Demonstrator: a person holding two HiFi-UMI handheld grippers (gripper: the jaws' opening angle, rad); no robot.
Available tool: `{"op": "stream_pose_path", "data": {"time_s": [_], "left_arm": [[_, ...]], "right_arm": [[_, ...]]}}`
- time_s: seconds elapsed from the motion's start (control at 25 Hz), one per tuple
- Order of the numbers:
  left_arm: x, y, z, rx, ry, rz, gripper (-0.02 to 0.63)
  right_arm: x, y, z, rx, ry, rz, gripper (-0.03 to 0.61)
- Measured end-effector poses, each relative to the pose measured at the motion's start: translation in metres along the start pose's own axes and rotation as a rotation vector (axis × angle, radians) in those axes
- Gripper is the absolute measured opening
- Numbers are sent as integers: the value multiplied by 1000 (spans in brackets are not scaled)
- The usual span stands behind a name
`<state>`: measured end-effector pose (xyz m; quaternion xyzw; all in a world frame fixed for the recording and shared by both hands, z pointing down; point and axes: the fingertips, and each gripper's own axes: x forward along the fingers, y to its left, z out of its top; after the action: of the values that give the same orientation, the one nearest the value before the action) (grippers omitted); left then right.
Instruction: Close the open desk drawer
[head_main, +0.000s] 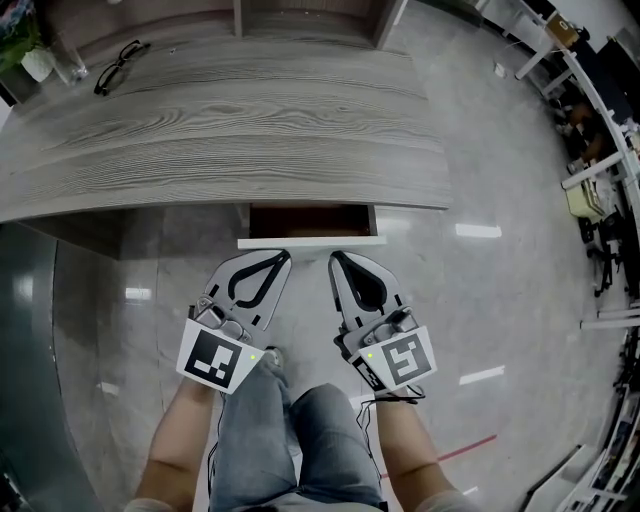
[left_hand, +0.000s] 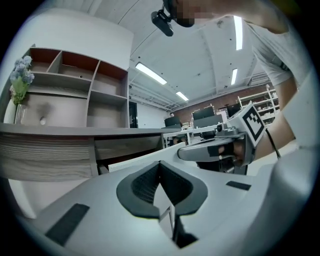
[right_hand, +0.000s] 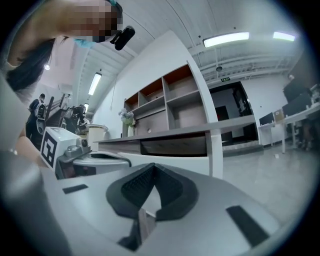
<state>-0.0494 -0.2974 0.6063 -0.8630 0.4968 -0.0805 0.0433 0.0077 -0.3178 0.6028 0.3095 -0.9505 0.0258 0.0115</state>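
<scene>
Drawer (head_main: 312, 241) sits under the desk's (head_main: 220, 130) near edge, right of middle, and is pulled out partway. The dark inside shows behind the white front panel. The panel's long axis runs left-right across the head view, so the closing push should go straight away from the person, in under the desk.

Left gripper (head_main: 270, 262) and right gripper (head_main: 342, 264) hang side by side on the person's side of the panel, tips pointing at it. They are just short of it; contact can't be confirmed. Left lines up with the panel's left part and right with its middle-right, about equally near.

Both sets of jaws are clenched tip to tip with nothing between them.

Glasses (head_main: 120, 66) lie at the desk's far left, well apart.

Likely next: either tip or both press the panel forward.
</scene>
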Motion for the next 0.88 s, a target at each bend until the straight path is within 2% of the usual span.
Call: {"op": "stream_pose_path", "data": {"time_s": [0.16, 0.32, 0.52, 0.68, 0.88], "left_arm": [[4, 2, -3, -10, -10, 6, 11], [13, 14, -5, -69, -13, 30, 11], [25, 28, -8, -96, -14, 49, 10], [32, 34, -9, -89, -1, 63, 11], [42, 42, -9, -33, 13, 82, 11]], "right_arm": [[6, -7, 0, 16, -15, -19, 8], [18, -14, 1, 12, -14, -42, 8], [33, -22, 1, 14, -13, -48, 8], [41, -29, 1, 33, -14, -55, 8], [49, -36, -1, 59, -12, -71, 8]]}}
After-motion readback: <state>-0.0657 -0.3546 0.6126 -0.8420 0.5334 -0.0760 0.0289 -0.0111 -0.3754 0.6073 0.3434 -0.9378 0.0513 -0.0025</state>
